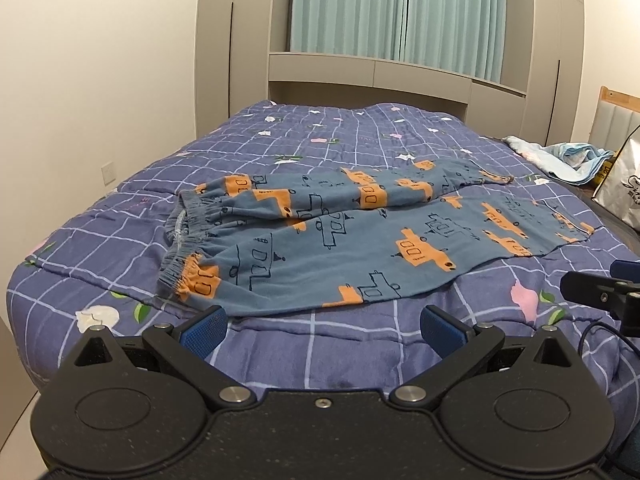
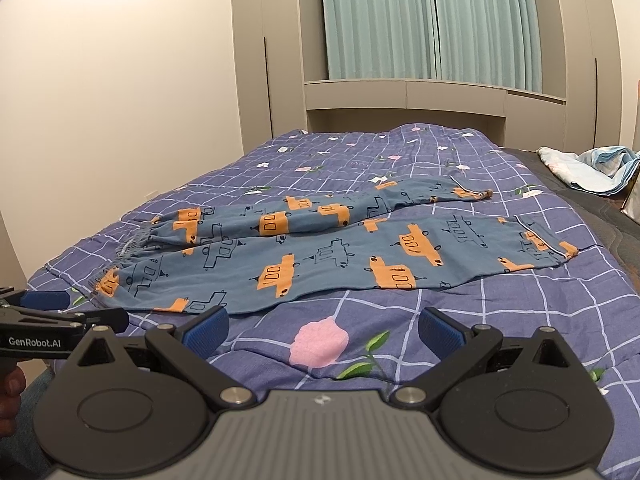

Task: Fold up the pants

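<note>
Blue-padded fingers of the left gripper point(image 1: 322, 330) stand spread wide with nothing between them, held low over the near edge of the bed point(image 1: 120, 184). The right gripper point(image 2: 323, 330) is just as wide and empty, level with it and beside it; each shows at the edge of the other's view.

Just ahead of both lie the pants point(image 1: 360, 240), blue with orange and outlined cars, flat on the purple checked quilt point(image 2: 440, 320). Their long axis runs across the grippers' line of sight: elastic waistband point(image 1: 192, 240) to the left, 2 legs reaching right. The nearer leg lies smooth; the farther one is partly bunched and angles away. The near hem almost touches the left gripper's left fingertip.

Bare quilt stretches beyond the pants. Far right, a crumpled pale blanket point(image 2: 588, 172) sits at the bed's edge.
</note>
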The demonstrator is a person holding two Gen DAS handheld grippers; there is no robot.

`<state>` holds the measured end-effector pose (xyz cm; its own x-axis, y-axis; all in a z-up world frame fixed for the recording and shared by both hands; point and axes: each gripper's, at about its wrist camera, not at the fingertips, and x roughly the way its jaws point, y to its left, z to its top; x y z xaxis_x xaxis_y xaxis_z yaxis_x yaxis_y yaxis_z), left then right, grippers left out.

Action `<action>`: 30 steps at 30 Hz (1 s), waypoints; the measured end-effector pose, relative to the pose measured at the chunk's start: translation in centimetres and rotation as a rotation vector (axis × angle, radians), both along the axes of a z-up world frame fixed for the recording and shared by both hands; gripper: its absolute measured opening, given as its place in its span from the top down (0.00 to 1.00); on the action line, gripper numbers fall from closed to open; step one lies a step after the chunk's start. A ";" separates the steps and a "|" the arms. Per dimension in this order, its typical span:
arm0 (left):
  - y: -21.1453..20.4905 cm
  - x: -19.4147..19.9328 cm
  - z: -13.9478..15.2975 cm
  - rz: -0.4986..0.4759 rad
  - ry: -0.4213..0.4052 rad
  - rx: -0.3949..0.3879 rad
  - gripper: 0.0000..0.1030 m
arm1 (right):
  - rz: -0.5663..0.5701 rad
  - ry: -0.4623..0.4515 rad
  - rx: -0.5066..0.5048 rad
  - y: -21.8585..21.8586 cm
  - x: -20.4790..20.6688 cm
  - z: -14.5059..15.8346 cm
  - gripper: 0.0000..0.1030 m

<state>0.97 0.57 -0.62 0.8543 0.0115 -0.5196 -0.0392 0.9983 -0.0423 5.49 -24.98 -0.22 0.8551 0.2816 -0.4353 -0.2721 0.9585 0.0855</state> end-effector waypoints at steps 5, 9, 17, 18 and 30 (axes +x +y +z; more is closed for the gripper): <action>0.5 1.6 0.5 0.006 0.011 0.010 0.00 | 0.006 -0.002 0.008 -0.4 1.4 0.2 0.00; 1.1 3.4 1.0 0.018 0.019 0.024 0.00 | 0.032 -0.004 -0.009 -0.6 3.5 0.8 0.00; 3.2 8.1 2.4 0.027 0.034 0.043 0.01 | 0.112 0.008 -0.036 -0.4 8.9 2.4 0.00; 3.4 8.7 2.6 0.030 0.034 0.051 0.01 | 0.128 0.011 -0.039 -0.3 9.8 2.7 0.00; 8.2 18.3 4.5 0.041 0.012 0.048 0.00 | 0.348 0.110 -0.094 1.9 22.0 4.4 0.00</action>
<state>19.26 8.77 3.91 0.8464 0.0717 -0.5277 -0.0804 0.9967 0.0065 27.51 -23.06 4.20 0.6617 0.5020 -0.5570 -0.5772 0.8151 0.0490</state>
